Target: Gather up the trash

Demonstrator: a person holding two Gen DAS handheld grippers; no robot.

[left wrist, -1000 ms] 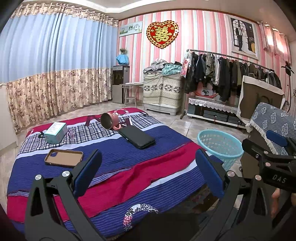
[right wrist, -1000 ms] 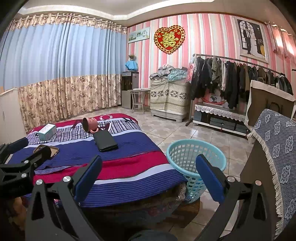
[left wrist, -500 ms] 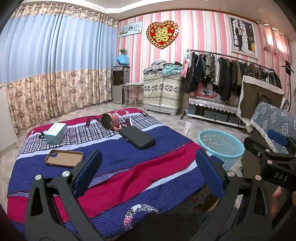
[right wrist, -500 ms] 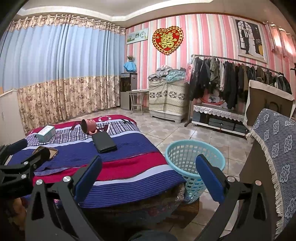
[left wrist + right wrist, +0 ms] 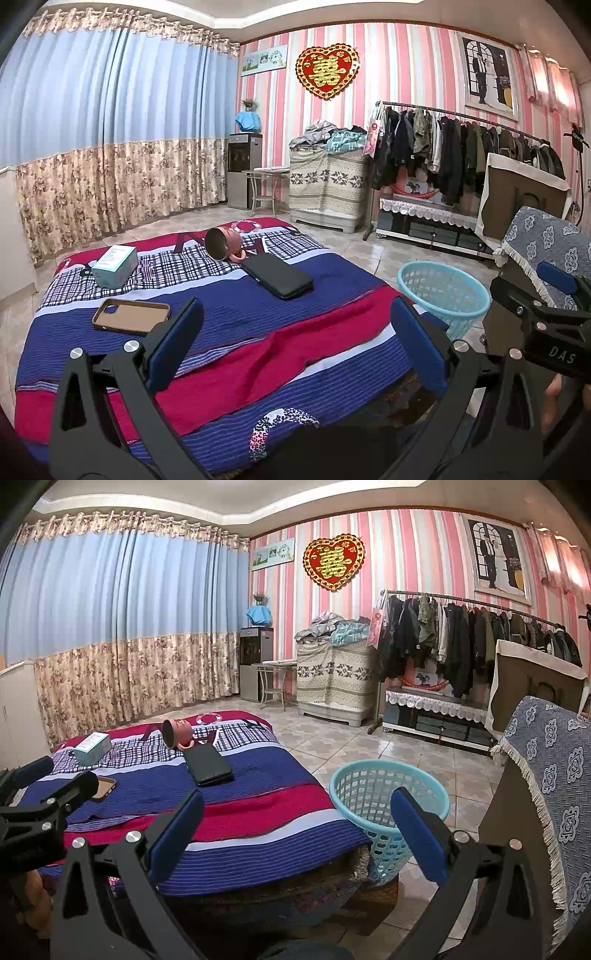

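A striped blue and red bed (image 5: 240, 332) (image 5: 236, 834) carries a teal and white box (image 5: 114, 266) (image 5: 92, 748), a tipped pink mug (image 5: 223, 244) (image 5: 178, 733), a black case (image 5: 282, 276) (image 5: 208, 764) and a brown phone case (image 5: 131, 316) (image 5: 105, 787). A light blue basket (image 5: 441, 295) (image 5: 388, 805) stands on the floor by the bed's right side. My left gripper (image 5: 295, 343) is open above the bed's near edge, holding nothing. My right gripper (image 5: 295, 823) is open too, between bed corner and basket, holding nothing.
A clothes rack (image 5: 461, 155) and a low cabinet (image 5: 428, 225) line the striped back wall. A covered chair (image 5: 546, 775) stands close on the right. Curtains (image 5: 110, 147) fill the left wall. Tiled floor (image 5: 351, 746) lies open beyond the basket.
Both views have shifted only slightly; the right wrist view drifts a little so the basket sits lower. Both grippers stay open and nothing on the bed has moved.
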